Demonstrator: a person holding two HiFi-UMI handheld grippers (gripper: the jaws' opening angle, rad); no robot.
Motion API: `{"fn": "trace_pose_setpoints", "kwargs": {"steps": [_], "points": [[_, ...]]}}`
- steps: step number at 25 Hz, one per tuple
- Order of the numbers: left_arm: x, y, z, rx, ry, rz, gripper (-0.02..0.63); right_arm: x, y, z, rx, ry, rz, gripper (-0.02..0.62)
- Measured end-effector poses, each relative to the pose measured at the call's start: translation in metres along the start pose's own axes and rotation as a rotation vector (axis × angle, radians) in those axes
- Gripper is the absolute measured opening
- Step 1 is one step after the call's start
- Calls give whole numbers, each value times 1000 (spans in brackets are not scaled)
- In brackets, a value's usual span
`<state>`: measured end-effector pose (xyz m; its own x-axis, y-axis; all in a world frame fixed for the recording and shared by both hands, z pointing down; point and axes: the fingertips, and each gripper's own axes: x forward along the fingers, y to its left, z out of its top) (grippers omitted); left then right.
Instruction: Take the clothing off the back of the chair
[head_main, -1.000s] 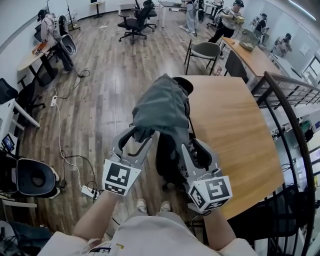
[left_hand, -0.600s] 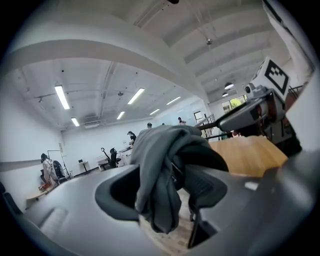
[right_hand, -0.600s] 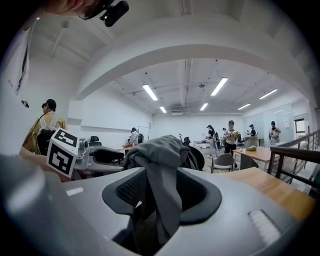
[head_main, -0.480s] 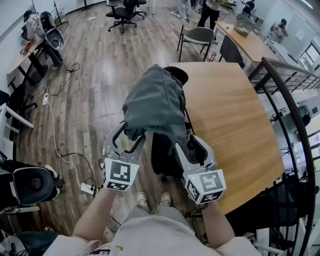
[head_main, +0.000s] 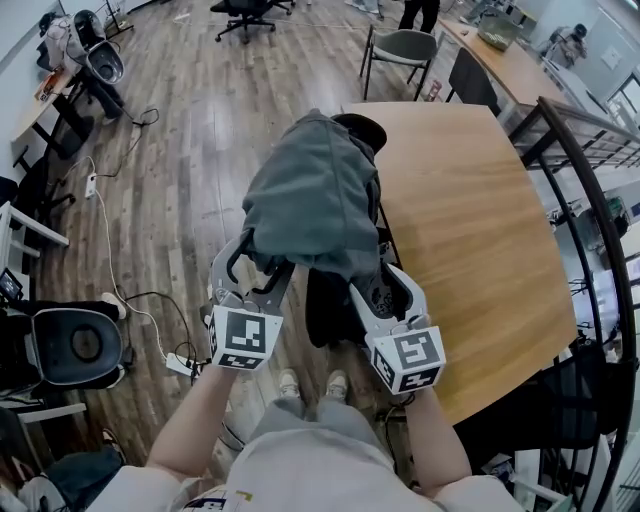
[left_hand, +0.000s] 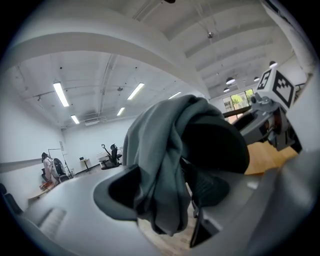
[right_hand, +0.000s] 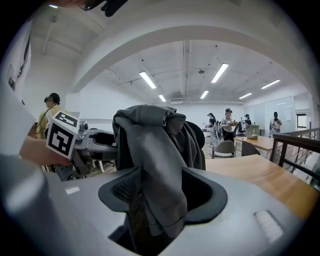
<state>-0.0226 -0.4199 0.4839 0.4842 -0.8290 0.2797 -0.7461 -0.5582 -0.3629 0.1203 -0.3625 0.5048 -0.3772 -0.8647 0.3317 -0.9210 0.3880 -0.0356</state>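
Your head camera looked steeply down onto your left gripper (head_main: 252, 266) and right gripper (head_main: 384, 286). Each gripper camera sat close behind its jaws, facing the same clothing (head_main: 310, 200) (left_hand: 155, 165) (right_hand: 155, 160) on the chair (head_main: 360, 128).

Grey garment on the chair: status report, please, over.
Left hand-held gripper and right hand-held gripper open, jaws just opening, cloth loose between each. Grey garment draped over chair back. Table close beside chair.

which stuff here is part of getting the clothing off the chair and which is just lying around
Job: grey clothing draped on the black chair; left gripper and right gripper, whose jaws have just been opening with cloth between them.
Lying about: wooden table; power strip on the floor; grey chair beyond.
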Motion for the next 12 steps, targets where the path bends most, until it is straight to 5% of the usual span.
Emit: {"fn": "trace_pose_setpoints", "kwargs": {"steps": [6,10,12], "points": [[17,-1,-8,8,16,2,301,3,2,-17,-145,71,121,254],[27,2,-11,9,16,8,301,18,3,-48,-227,178,129,391],[32,1,-12,14,13,6,301,28,1,-59,-263,196,105,400]]}}
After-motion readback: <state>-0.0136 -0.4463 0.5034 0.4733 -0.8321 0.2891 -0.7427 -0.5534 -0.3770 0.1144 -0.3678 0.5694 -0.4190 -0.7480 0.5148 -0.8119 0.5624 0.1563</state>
